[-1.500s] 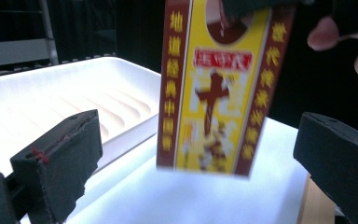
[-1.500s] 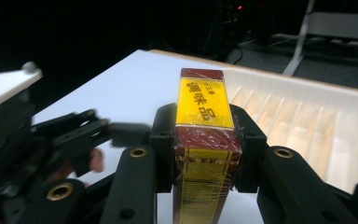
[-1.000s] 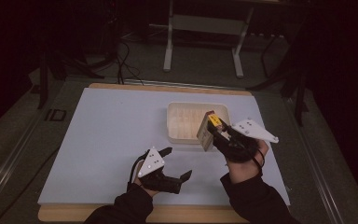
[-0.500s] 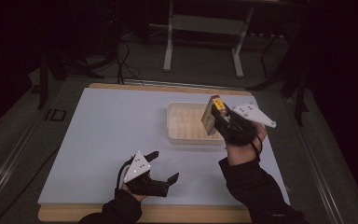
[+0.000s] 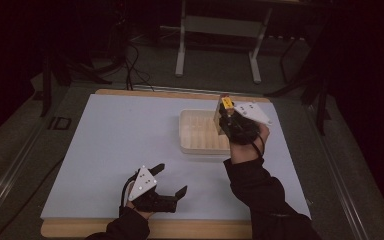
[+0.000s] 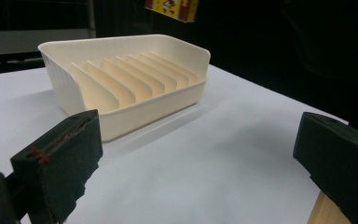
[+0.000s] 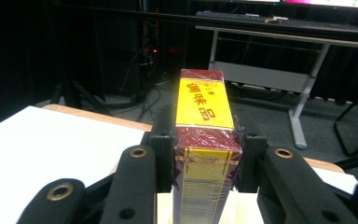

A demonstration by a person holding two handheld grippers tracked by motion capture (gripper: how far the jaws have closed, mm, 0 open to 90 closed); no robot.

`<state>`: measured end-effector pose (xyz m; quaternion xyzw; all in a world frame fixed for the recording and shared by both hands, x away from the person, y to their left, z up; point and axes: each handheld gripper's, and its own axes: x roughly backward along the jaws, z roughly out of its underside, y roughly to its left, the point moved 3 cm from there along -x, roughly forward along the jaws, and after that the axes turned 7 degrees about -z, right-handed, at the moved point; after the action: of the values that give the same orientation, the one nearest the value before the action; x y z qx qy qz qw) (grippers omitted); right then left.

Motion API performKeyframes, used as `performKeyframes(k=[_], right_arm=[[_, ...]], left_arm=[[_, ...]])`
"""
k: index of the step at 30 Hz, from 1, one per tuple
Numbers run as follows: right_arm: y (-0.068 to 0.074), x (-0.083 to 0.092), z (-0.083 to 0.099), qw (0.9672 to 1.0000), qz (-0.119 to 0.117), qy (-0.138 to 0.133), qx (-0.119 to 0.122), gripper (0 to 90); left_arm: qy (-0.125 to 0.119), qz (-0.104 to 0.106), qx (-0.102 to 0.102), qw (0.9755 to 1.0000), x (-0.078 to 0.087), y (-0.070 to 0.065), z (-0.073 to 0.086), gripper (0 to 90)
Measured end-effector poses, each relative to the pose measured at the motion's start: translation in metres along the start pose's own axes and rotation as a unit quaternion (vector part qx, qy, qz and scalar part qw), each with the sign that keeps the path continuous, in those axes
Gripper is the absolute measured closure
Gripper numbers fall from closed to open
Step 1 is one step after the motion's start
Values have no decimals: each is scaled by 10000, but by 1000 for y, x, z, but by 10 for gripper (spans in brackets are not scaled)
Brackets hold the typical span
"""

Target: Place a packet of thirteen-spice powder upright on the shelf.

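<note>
now the box shows yellow panels between maroon bands.

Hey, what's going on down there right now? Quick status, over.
Right claw shut on yellow-and-maroon box, up above cream slotted tray. Left claw open, empty, low over table. Nothing blocking the tray.

My left gripper and right gripper are black, each topped by a pale three-cornered plate with small dots. Brass-ringed pivots show on the right one's arms. My sleeves look black, I think.
</note>
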<state>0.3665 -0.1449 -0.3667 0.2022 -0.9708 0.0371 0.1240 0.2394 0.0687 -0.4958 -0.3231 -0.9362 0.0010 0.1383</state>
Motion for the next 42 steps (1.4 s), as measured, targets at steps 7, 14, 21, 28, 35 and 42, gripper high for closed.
performKeyframes(k=[7,14,21,28,35,42], right_arm=[[-3,-15,6,9997,224,-53,-77,674],[-6,-29,18,9992,376,5,-97,674],[-8,-42,31,9987,448,113,-229,674],[-10,-54,44,9980,514,198,-296,674],[-10,-64,55,9974,579,280,-320,674],[-10,-69,62,9970,586,348,-369,674]], left_arm=[[-39,0,64,10000,0,1,1,21],[-32,11,33,10000,-1,-1,2,21],[-38,14,38,10000,0,-1,2,21],[-37,3,26,10000,0,0,3,21],[-33,34,20,10000,-1,-1,3,21],[-4,53,50,10000,-1,1,4,21]])
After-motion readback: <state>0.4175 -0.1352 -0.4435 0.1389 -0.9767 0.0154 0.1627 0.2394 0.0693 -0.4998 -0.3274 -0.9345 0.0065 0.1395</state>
